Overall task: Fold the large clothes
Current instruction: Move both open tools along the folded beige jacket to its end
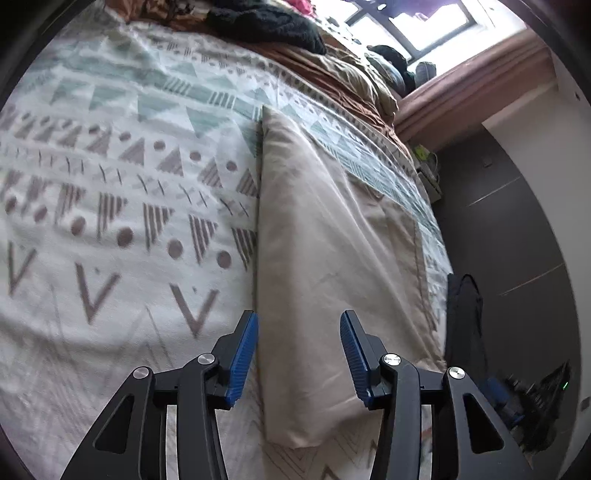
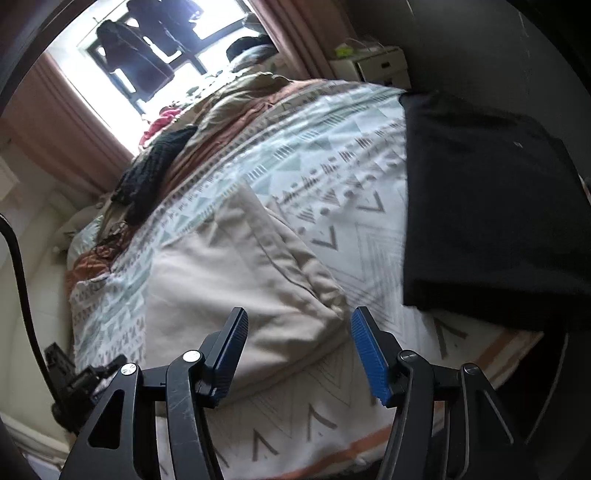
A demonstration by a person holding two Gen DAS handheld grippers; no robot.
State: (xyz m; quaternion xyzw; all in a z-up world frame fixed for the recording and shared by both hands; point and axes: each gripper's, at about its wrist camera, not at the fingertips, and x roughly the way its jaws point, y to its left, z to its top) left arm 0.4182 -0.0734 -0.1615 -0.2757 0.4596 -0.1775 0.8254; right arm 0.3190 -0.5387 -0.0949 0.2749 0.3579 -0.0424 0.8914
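A beige garment [image 1: 332,258] lies folded into a long strip on the patterned bedspread [image 1: 110,184], near the bed's right edge in the left wrist view. My left gripper [image 1: 298,325] hovers open above its near end, blue pads apart with nothing between them. In the right wrist view the same beige garment [image 2: 236,280] lies flat on the bedspread [image 2: 332,166]. My right gripper [image 2: 299,321] hangs open above its near edge, and its pads touch no cloth.
A folded black garment [image 2: 487,206] lies on the bed to the right of the beige one. A dark knit item [image 1: 266,22] and brown bedding [image 1: 347,77] are heaped toward the window. Dark floor [image 1: 517,240] runs along the bedside.
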